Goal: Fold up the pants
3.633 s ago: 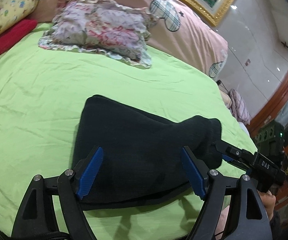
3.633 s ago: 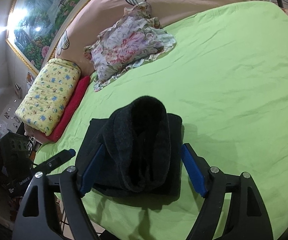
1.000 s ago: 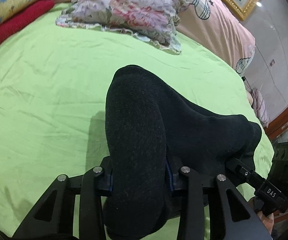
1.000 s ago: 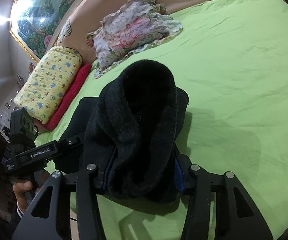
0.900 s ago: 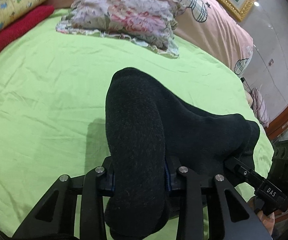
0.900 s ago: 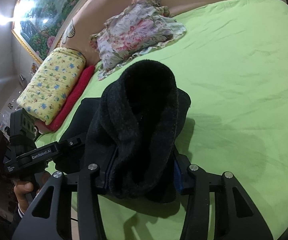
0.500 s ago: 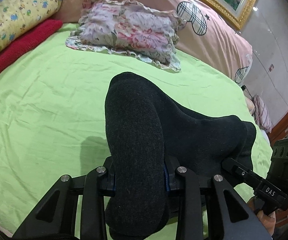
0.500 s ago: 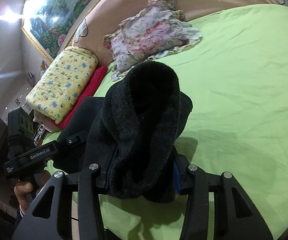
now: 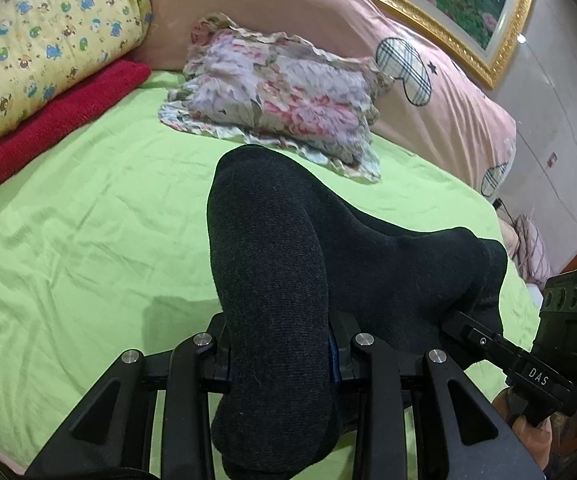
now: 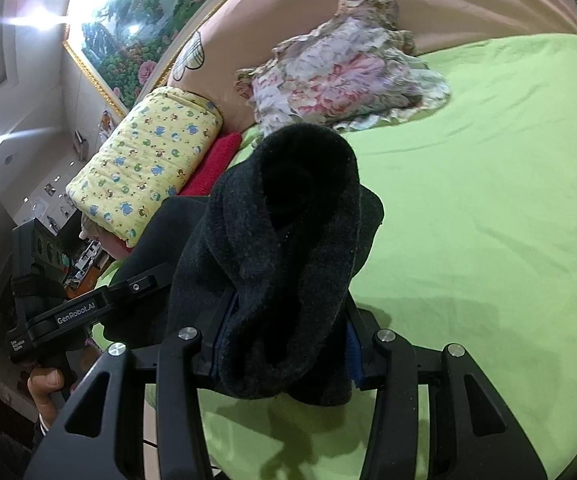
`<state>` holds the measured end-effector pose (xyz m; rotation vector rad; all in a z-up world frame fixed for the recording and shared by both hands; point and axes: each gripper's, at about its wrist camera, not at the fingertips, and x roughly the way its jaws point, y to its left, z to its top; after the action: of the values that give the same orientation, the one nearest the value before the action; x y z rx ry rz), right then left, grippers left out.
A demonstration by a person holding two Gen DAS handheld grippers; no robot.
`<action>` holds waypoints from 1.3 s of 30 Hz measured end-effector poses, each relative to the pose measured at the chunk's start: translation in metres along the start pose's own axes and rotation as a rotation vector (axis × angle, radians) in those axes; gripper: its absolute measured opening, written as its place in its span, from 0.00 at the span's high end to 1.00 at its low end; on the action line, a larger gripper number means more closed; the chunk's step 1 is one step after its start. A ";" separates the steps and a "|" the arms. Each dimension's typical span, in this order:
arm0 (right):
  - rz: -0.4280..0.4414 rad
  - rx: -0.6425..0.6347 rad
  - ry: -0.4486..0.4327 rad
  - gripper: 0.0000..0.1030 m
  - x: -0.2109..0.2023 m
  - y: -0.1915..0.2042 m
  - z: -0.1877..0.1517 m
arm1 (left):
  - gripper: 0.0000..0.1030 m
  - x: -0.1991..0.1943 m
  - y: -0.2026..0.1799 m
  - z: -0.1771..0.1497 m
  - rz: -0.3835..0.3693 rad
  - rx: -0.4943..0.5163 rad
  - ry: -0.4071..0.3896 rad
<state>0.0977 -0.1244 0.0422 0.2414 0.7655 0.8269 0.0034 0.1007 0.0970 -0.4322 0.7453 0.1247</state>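
Pinched the folded black pants (image 9: 288, 264) in both the left gripper (image 9: 280, 356) and right gripper (image 10: 284, 344), raised off the green sheet (image 9: 88, 216), likely for moving elsewhere.

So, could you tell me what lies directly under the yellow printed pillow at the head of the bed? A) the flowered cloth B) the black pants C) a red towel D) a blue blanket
C: the yellow pillow rests on a red towel, which sticks out beneath it on the green sheet.

Left tool (image 9: 280, 354), right tool (image 10: 284, 344) clamped
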 end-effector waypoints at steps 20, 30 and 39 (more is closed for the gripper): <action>0.013 -0.033 0.048 0.54 0.082 -0.005 0.073 | 0.69 0.063 0.034 0.071 0.055 -0.052 -0.005; -0.006 -0.046 0.082 0.54 0.118 -0.012 0.088 | 0.69 0.091 0.047 0.084 0.097 -0.068 0.012; -0.005 -0.051 0.115 0.54 0.142 -0.019 0.090 | 0.69 0.109 0.059 0.082 0.118 -0.084 0.035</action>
<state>0.2325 -0.0238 0.0238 0.1467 0.8513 0.8598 0.1194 0.1840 0.0568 -0.4708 0.8021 0.2602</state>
